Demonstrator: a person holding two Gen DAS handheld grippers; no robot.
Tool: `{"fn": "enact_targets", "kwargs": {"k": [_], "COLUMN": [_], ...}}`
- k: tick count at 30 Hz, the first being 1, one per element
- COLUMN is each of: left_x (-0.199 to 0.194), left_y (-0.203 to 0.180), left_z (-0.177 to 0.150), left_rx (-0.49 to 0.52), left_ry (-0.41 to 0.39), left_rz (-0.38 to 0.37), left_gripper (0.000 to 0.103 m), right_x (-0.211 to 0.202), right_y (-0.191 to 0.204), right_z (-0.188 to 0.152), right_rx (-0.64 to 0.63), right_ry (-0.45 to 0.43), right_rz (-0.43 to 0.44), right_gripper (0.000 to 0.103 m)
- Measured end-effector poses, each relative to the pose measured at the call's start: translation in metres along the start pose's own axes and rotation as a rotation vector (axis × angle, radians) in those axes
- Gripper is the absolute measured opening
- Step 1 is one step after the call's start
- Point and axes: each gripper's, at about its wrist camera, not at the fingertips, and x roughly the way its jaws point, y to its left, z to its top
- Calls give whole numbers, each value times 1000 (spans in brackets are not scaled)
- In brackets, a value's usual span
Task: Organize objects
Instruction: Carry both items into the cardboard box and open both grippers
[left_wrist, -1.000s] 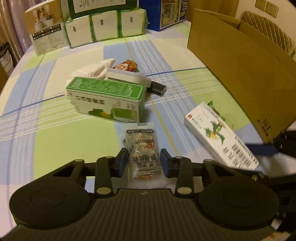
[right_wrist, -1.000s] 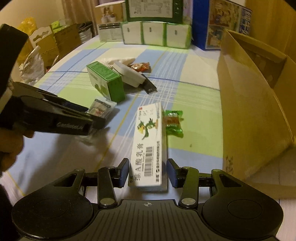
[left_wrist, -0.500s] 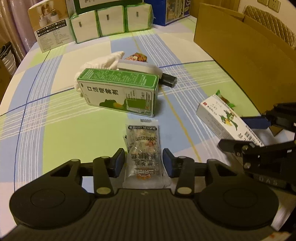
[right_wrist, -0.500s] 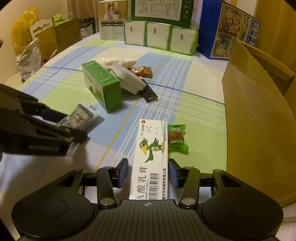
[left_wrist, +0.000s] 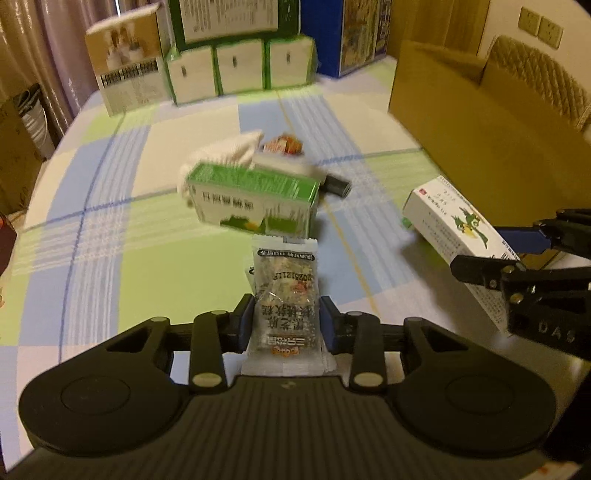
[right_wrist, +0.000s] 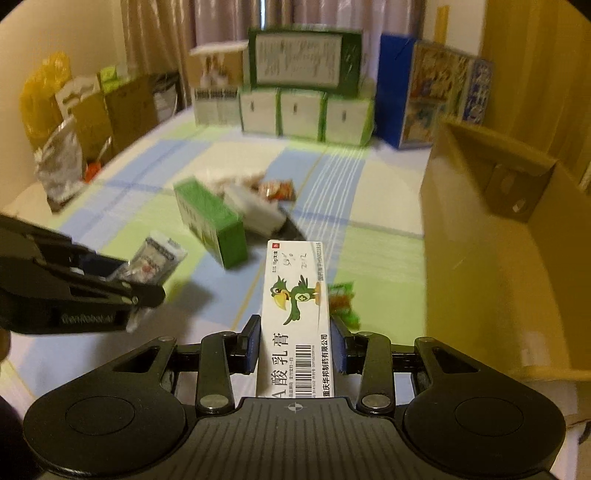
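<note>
Already pinched lengthwise in the right claw: long white cardboard carton printed with a green parrot, pointing straight ahead, open brown cardboard box just off to its right. Pressed likewise in the left claw, clear crinkly snack sachet, farther from that box. Below both, checked green-and-blue cloth over the counter, stacked cartons behind.

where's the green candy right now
In the right wrist view the green candy lies on the table just right of the white box held in the right gripper, left of the cardboard box.
</note>
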Motion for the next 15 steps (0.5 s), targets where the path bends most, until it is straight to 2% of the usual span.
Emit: {"fn": "enact_targets", "kwargs": {"k": [7, 15], "left_x": [-60, -97], "left_y": [-37, -112], "left_z": [26, 55], "left_rx": [14, 106], "left_ry": [-105, -172], "left_rz": [-54, -153], "left_gripper": [31, 31], "right_x": [-73, -137], "right_y": [-26, -88], "right_z": [22, 20], "right_rx": [101, 177], "right_ry": [-109, -162], "right_rz": [-37, -163], "right_gripper": [35, 35]}}
